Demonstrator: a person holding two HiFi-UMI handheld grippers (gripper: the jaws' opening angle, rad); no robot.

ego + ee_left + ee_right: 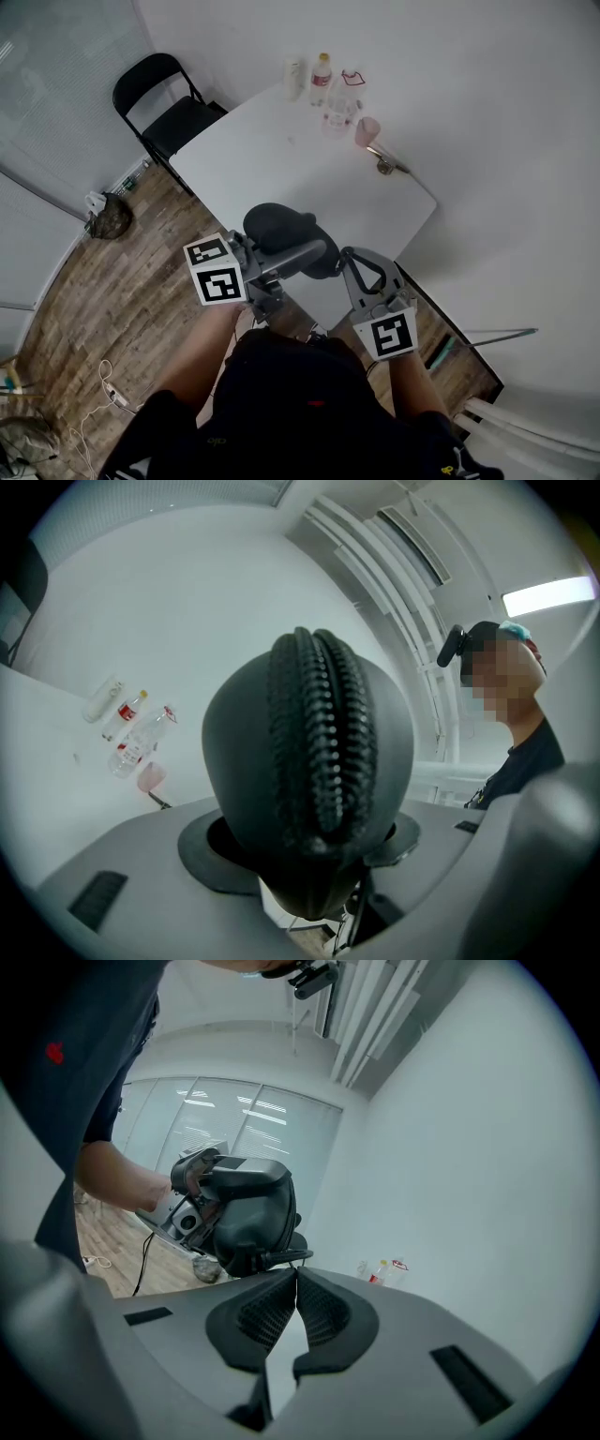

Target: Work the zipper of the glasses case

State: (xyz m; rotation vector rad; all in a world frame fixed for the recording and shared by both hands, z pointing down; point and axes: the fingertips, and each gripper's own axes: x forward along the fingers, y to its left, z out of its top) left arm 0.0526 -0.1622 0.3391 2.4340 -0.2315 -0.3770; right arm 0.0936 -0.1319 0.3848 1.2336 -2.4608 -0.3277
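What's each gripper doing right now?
Left gripper: closed on the glasses case.
Right gripper: closed, tips at the zipper pull; whether it pinches it cannot be told.

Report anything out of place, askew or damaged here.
Nothing stands out. The left hand-held gripper clamps the glasses case, the right hand-held gripper pinches its zipper pull, teeth look intact; bottles and pink cup stand on the table.

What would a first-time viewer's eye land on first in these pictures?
The dark glasses case fills the left gripper view, zipper teeth facing the camera, clamped in the left gripper over the white table's near corner. The right gripper is shut, its tips right at the zipper pull; whether it pinches the pull is unclear.
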